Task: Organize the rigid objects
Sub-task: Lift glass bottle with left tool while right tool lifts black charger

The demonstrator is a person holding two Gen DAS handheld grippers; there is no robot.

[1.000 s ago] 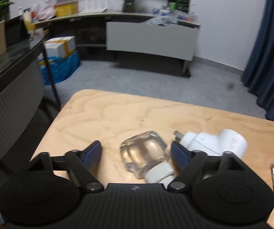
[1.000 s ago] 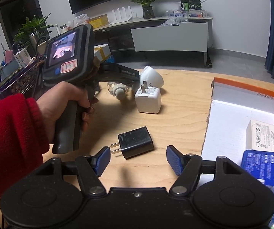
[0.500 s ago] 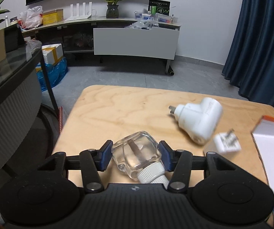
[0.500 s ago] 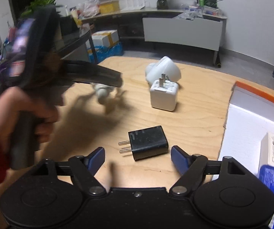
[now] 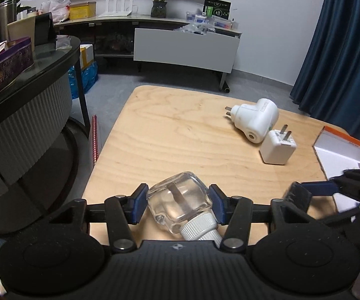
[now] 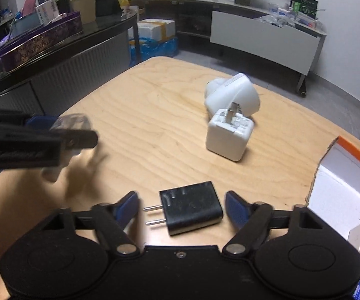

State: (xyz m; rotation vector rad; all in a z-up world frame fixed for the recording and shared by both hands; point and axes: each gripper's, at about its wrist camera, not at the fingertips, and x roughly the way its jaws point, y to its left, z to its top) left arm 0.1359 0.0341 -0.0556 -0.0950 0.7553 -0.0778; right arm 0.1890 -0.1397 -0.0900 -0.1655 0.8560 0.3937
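Clear bottle (image 5: pixel 178 203) with its white screw cap sits clamped between the left gripper (image 5: pixel 177 206) pads, above the near edge of the wooden table (image 5: pixel 180 135); smooth glass could slip or twist out. Right gripper (image 6: pixel 181 206) is closing around the black charger (image 6: pixel 192 210), pads not touching; its prongs may snag. White adapter (image 5: pixel 255 118) and white cube charger (image 5: pixel 277 147) lie between them and the orange-edged box (image 5: pixel 342 150).

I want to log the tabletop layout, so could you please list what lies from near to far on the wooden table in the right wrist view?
Black plug adapter between the closing right gripper fingers → white cube charger → white rounded plug-in device.
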